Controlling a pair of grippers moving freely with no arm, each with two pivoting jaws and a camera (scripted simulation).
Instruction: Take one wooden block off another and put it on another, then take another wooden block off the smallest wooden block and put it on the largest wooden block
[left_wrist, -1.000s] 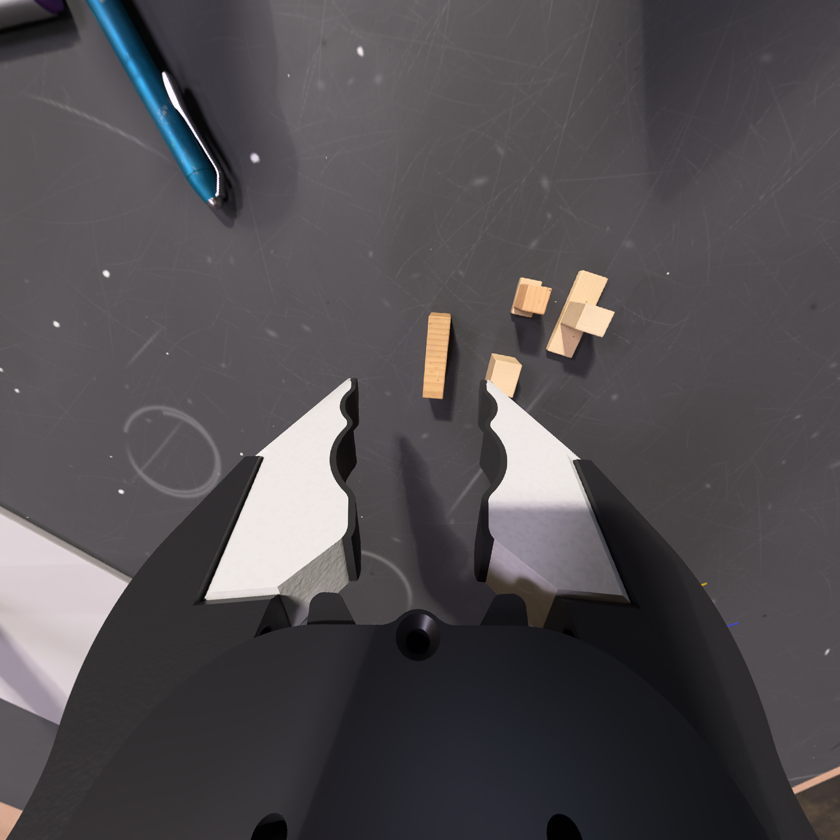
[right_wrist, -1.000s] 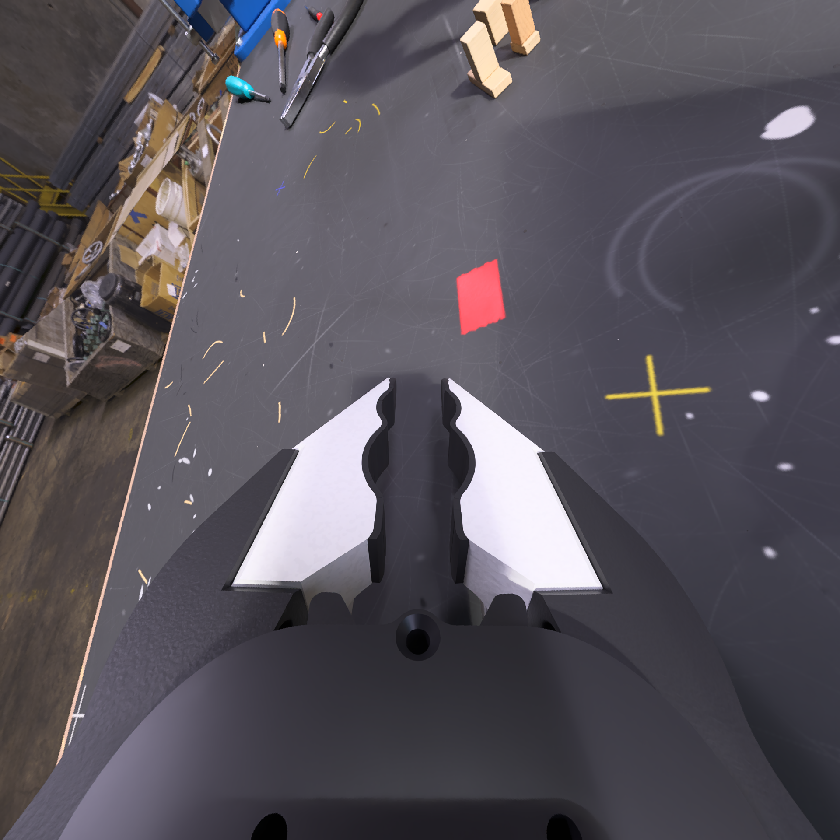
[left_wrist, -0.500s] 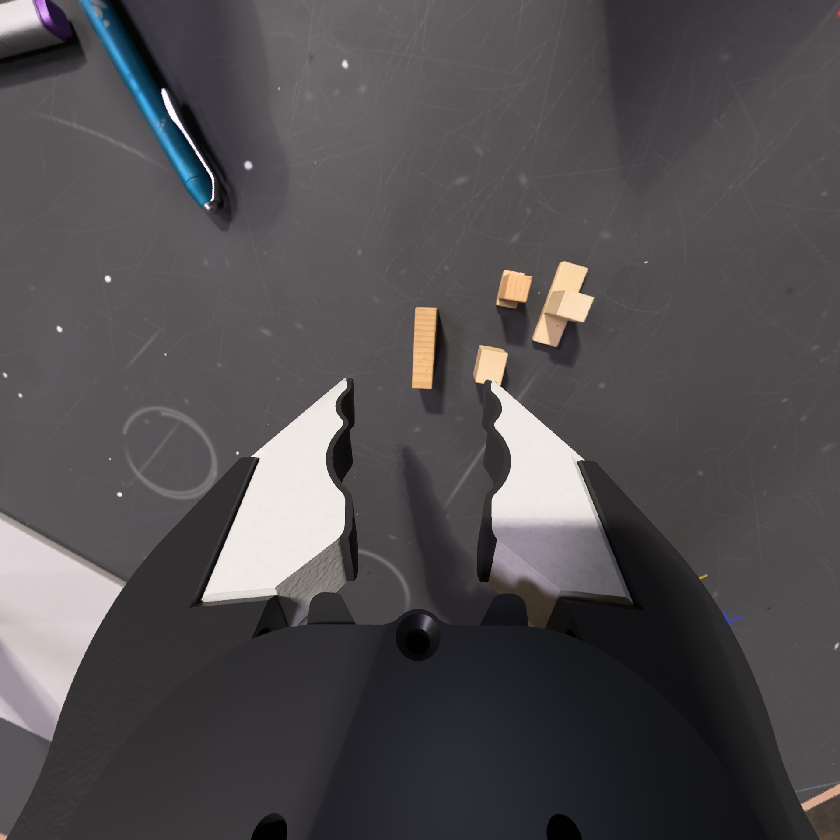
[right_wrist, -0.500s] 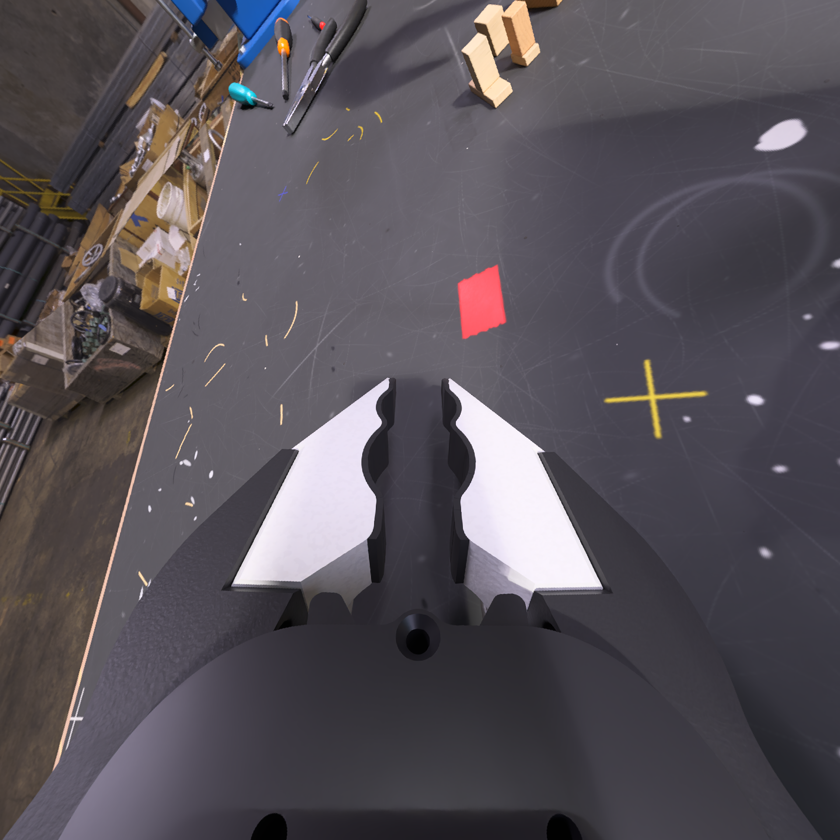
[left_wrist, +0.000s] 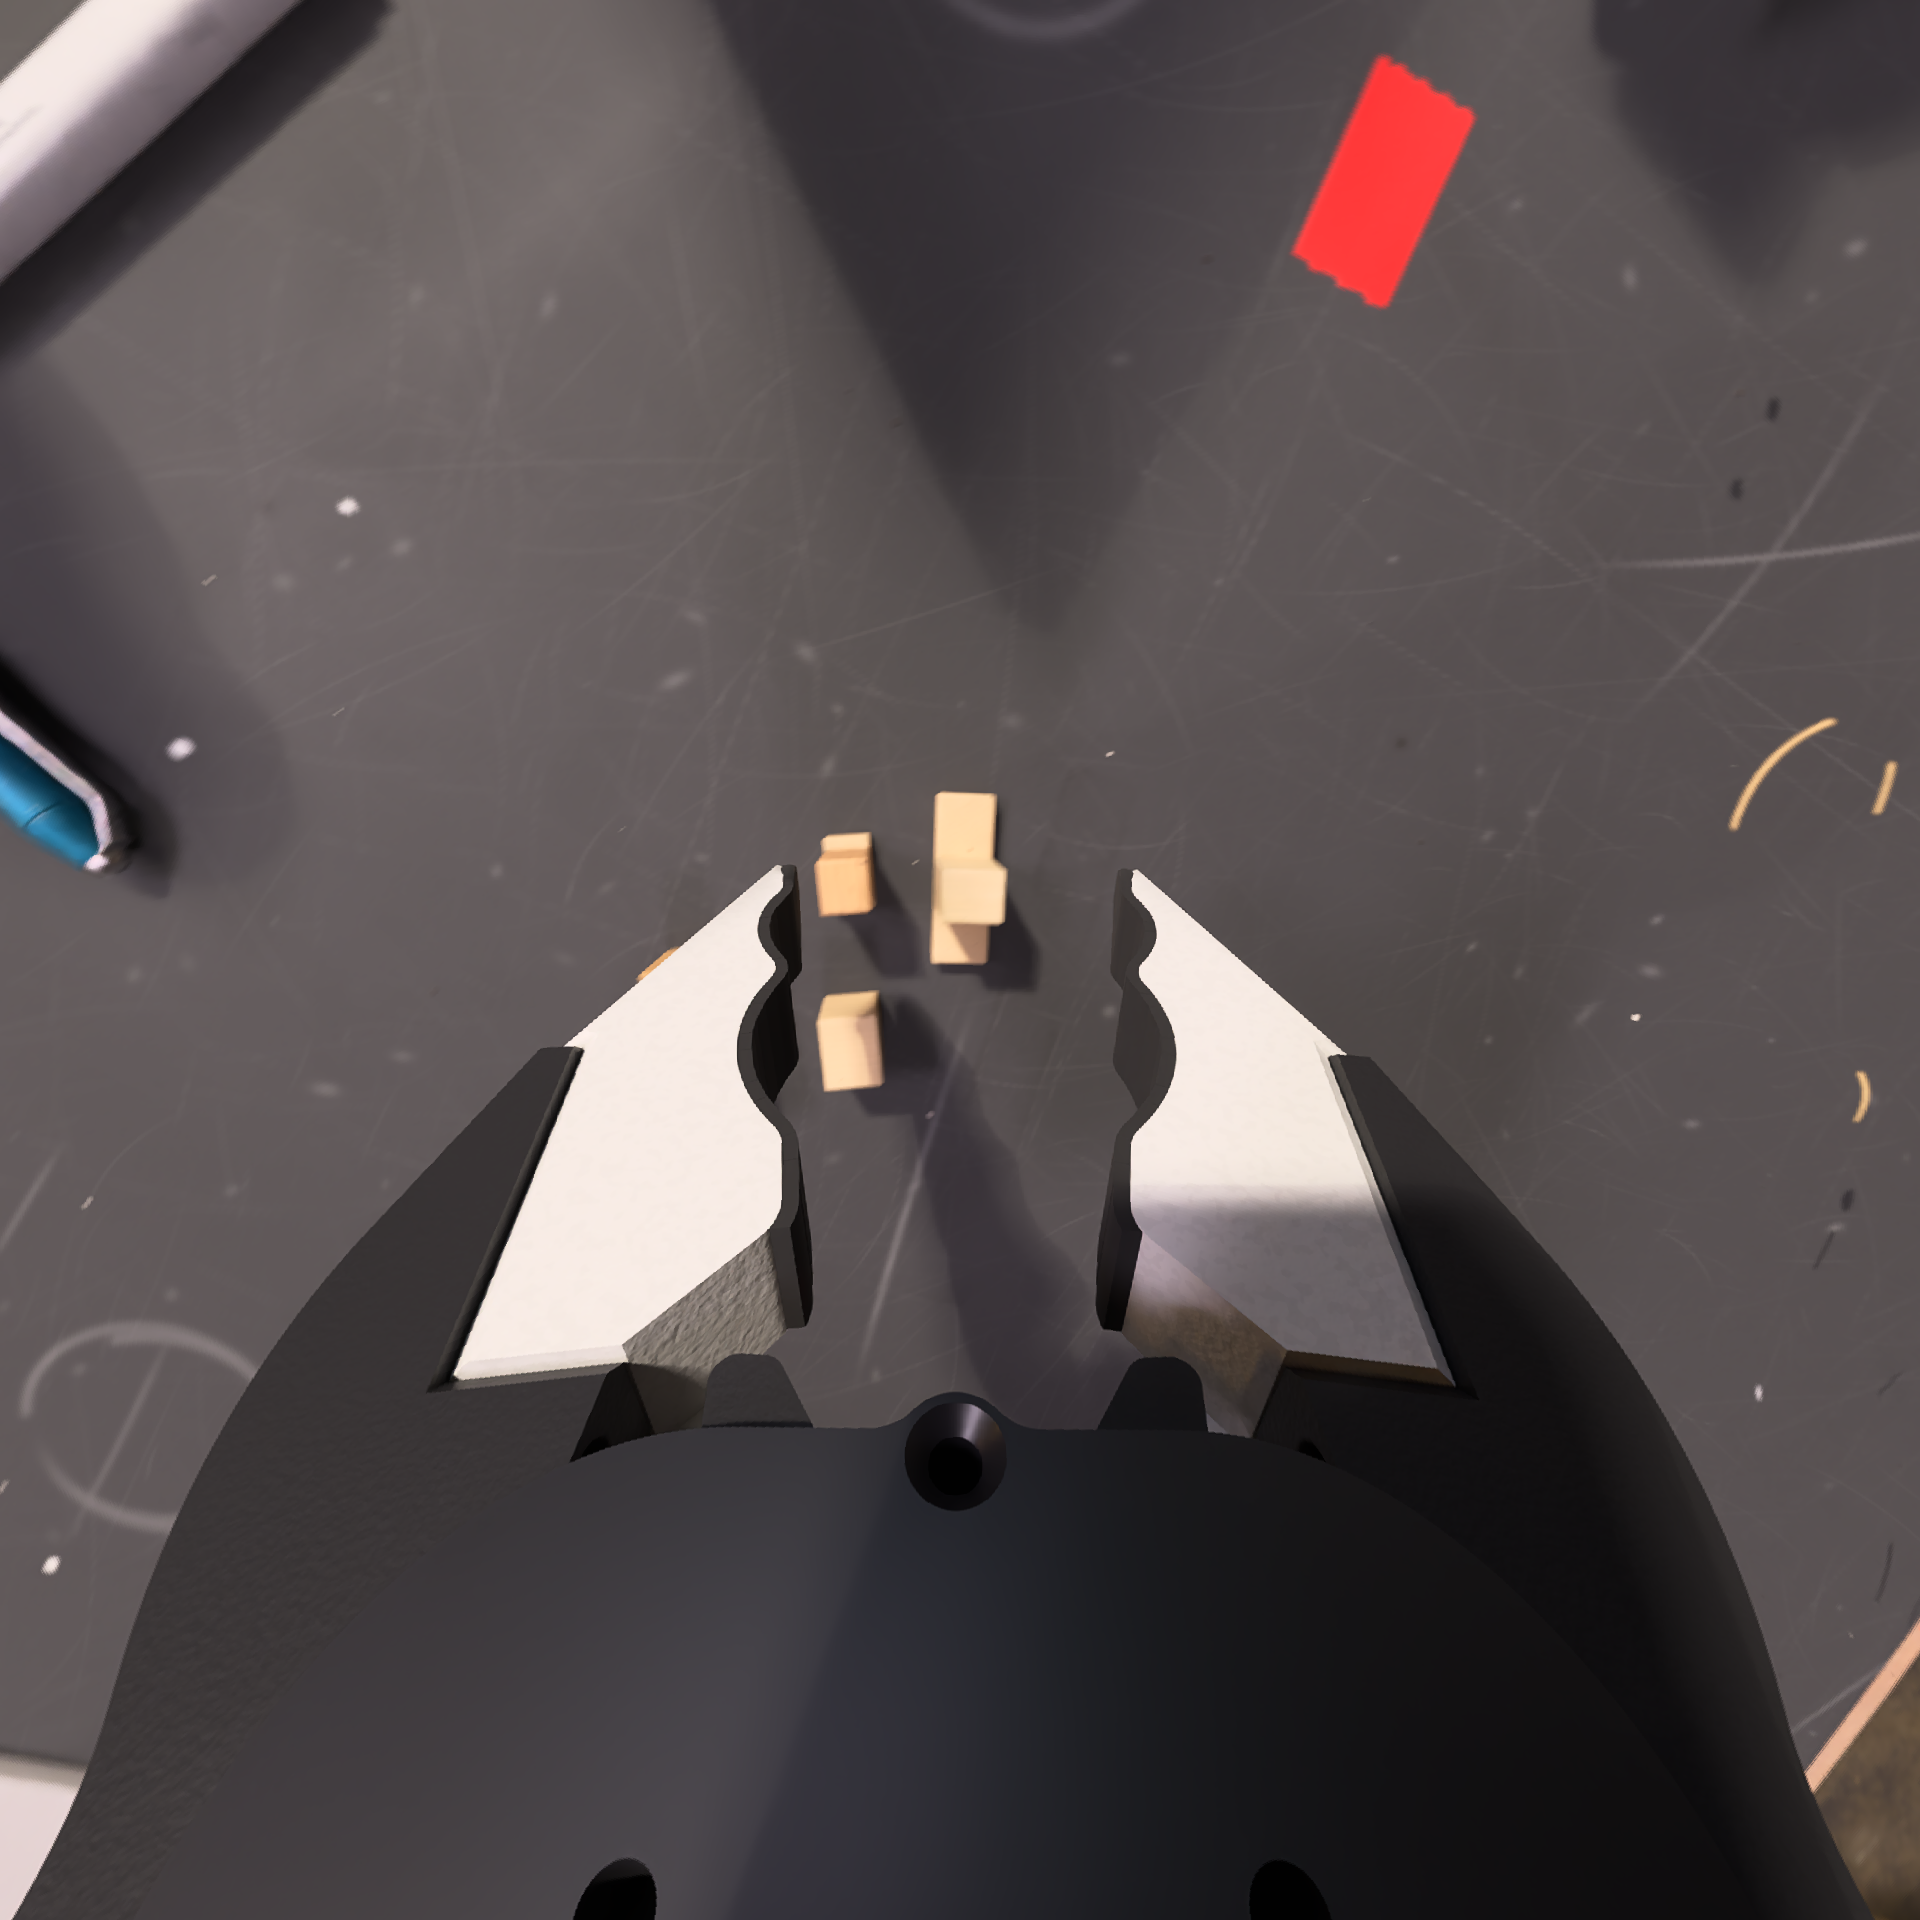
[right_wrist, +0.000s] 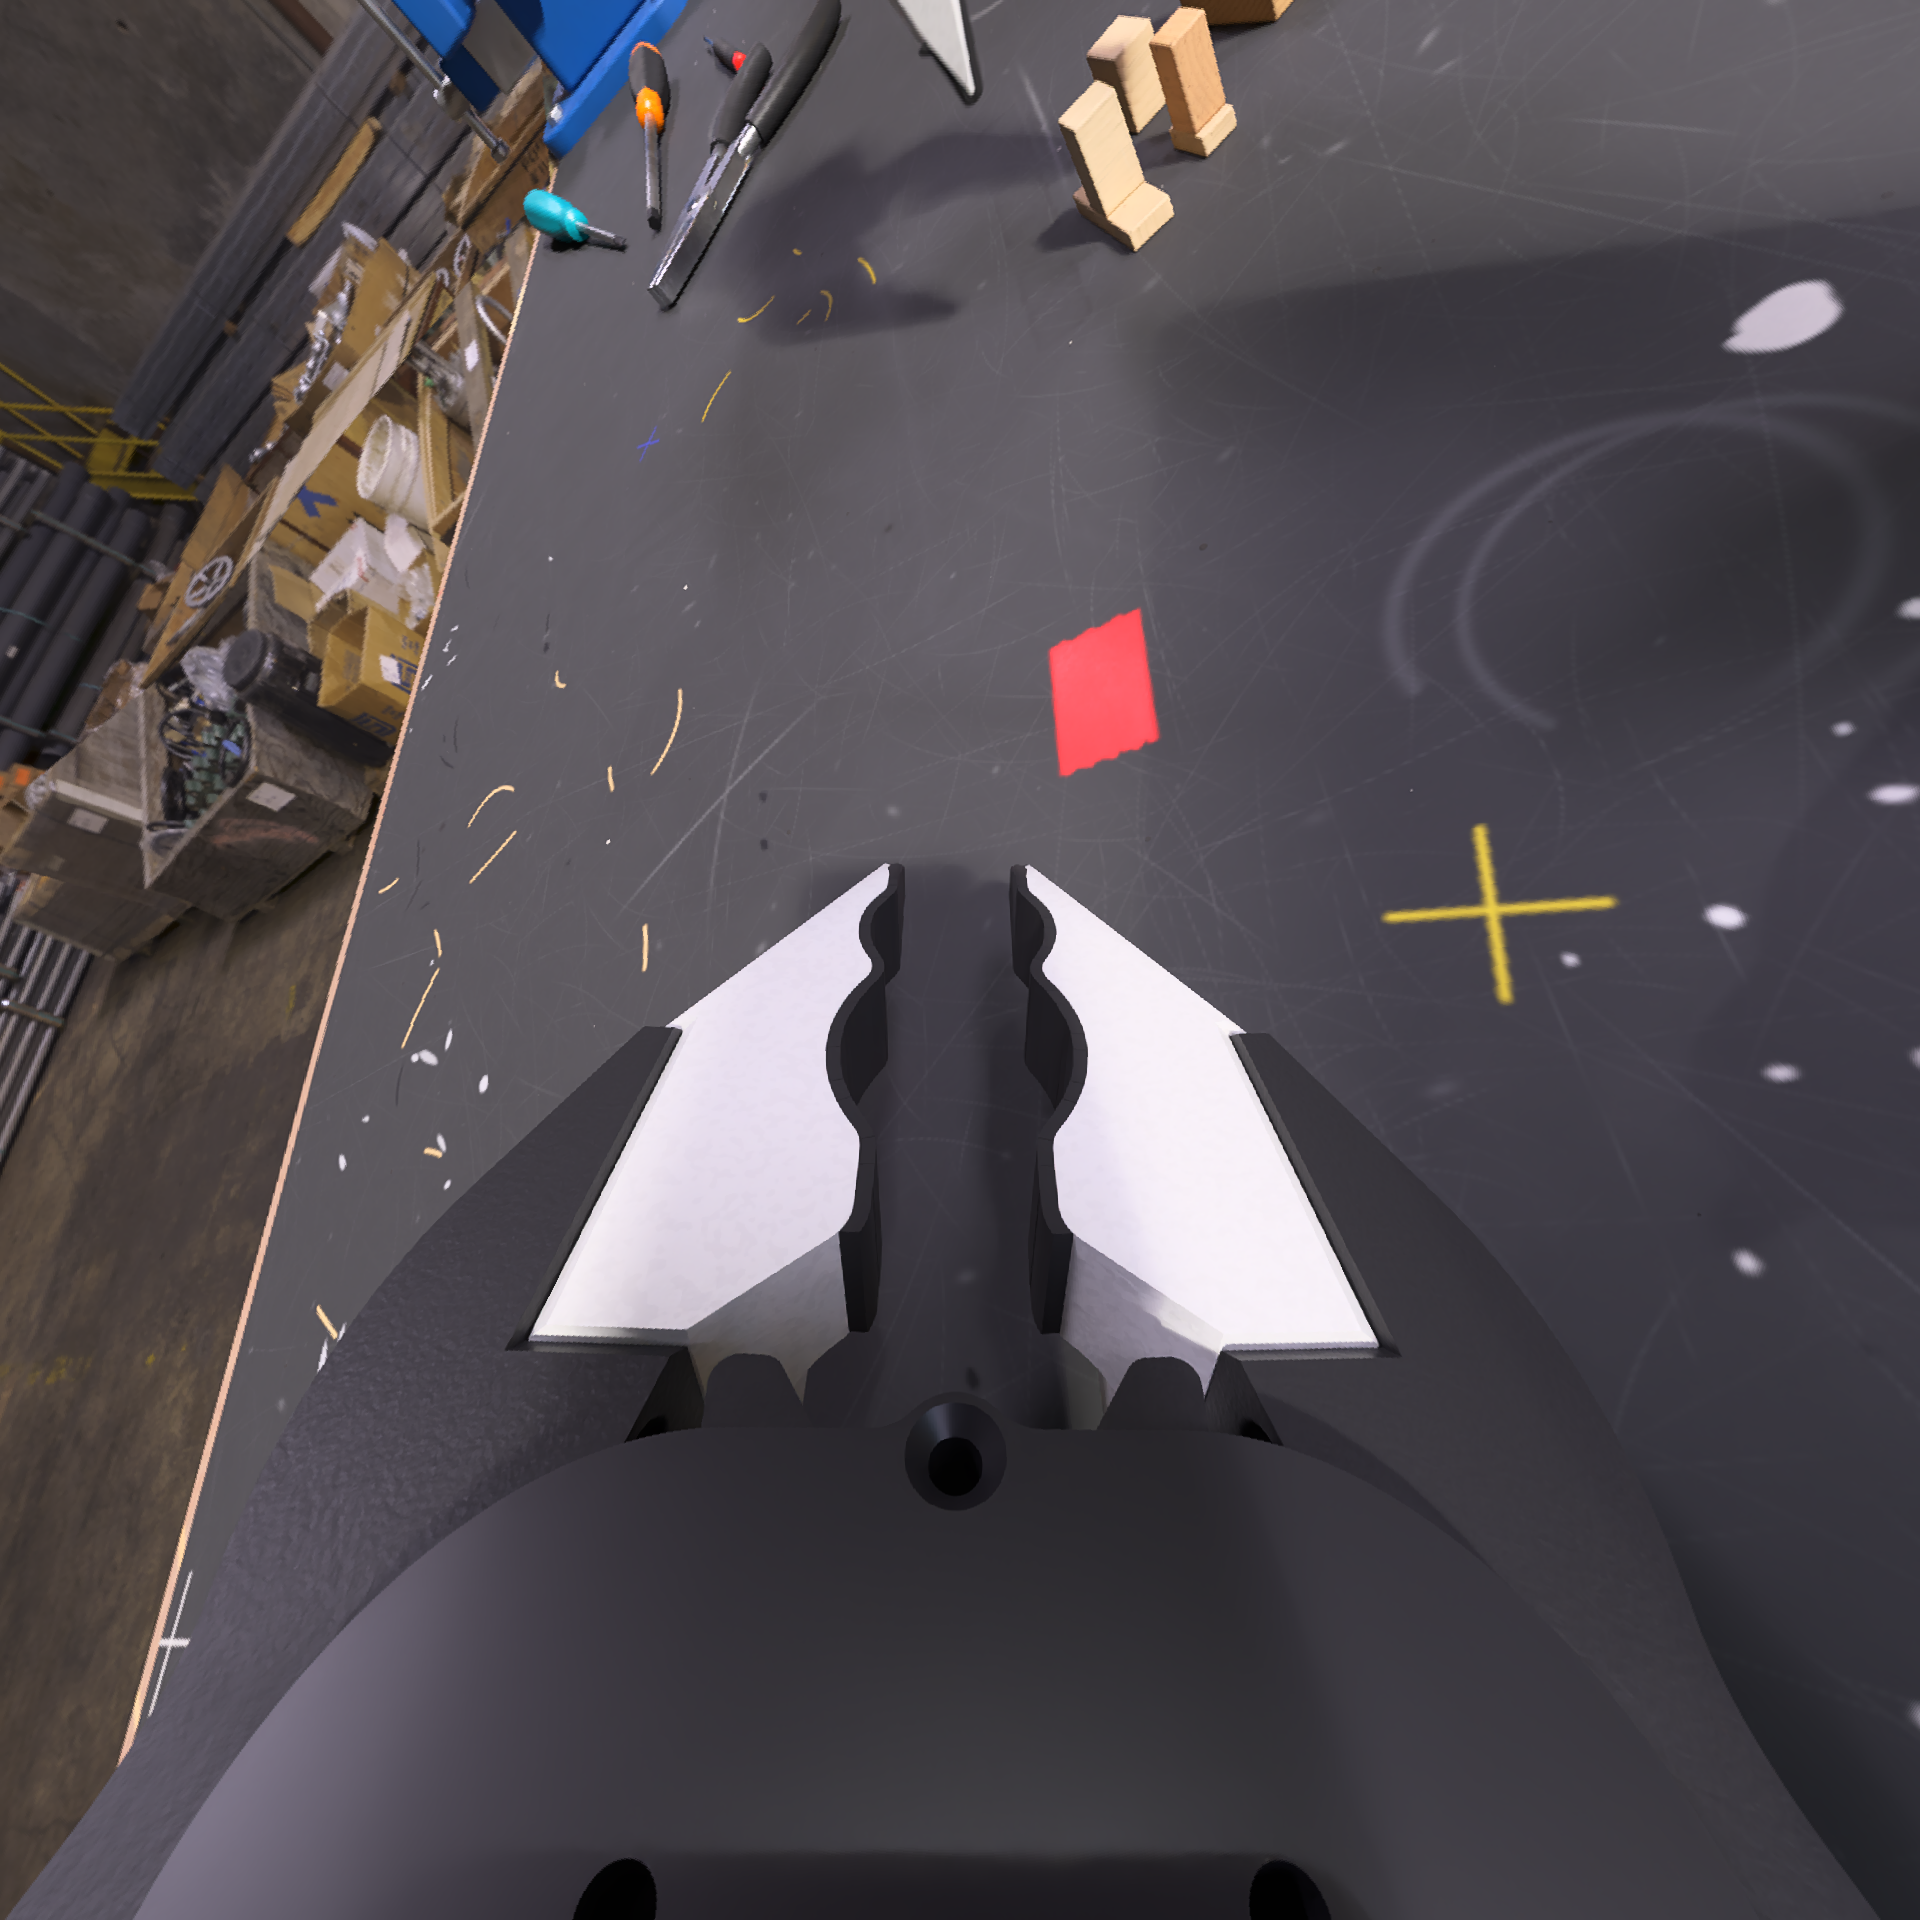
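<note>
In the left wrist view several pale wooden blocks lie far below on the dark table. A long block (left_wrist: 962, 831) carries a cube (left_wrist: 972, 894). Left of it is a small two-block stack (left_wrist: 844, 875), and nearer is a lone small block (left_wrist: 850, 1041). A plank's tip (left_wrist: 657, 962) peeks from behind my left finger. My left gripper (left_wrist: 956, 875) is wide open and empty, high above, with the blocks showing between its fingers. My right gripper (right_wrist: 956, 875) is empty with a narrow gap between its jaws. The same blocks (right_wrist: 1112, 166) stand far ahead of it.
A blue pen (left_wrist: 52, 810) and a white marker (left_wrist: 94, 94) lie at the left. A red patch (right_wrist: 1101, 691) and a yellow cross (right_wrist: 1496, 909) mark the table. Hand tools (right_wrist: 727, 166) lie at the far left by the table edge (right_wrist: 416, 727). Clutter sits on the floor beyond.
My left gripper has swung to the right, so the blocks now show between its fingers, the pen has slid to the left edge and the red patch has come into view. The right gripper barely moved.
</note>
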